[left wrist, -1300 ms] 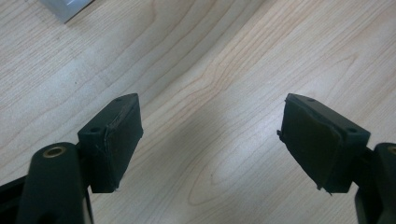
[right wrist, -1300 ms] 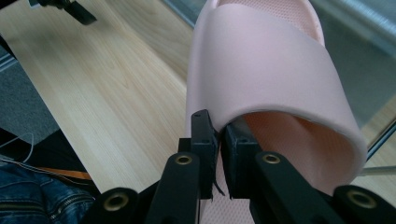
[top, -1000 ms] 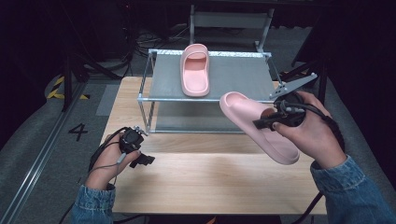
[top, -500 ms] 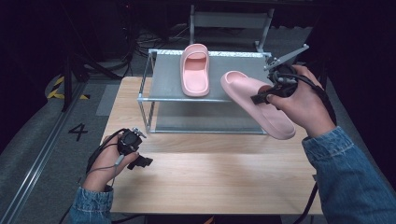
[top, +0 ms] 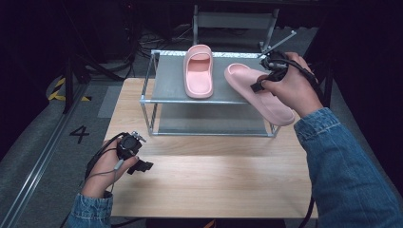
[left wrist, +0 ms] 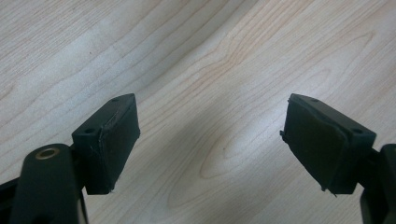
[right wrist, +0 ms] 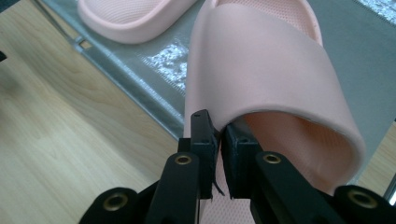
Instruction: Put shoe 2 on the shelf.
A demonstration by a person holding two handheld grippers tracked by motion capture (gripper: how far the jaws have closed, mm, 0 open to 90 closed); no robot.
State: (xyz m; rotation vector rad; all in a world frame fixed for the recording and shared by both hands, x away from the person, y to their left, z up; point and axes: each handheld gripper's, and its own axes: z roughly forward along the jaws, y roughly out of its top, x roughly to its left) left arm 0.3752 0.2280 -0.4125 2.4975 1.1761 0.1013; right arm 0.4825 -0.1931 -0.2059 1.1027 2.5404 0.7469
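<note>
One marking can be read: a dark numeral "4" (top: 79,134) painted on the grey floor (top: 43,156), just beside the left edge of the wooden table (top: 209,175), near its front half. Yellow-and-black hazard stripes (top: 62,90) lie farther back on the floor; they carry no text.

A lab or recording studio: dark surroundings, loose cables (top: 157,40) behind the wooden counter (top: 209,180), floor number marking (top: 79,134).

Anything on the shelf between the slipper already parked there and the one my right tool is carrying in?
No: in the high view, bare grey shelf separates the parked slipper from the slipper in the right tool.
</note>
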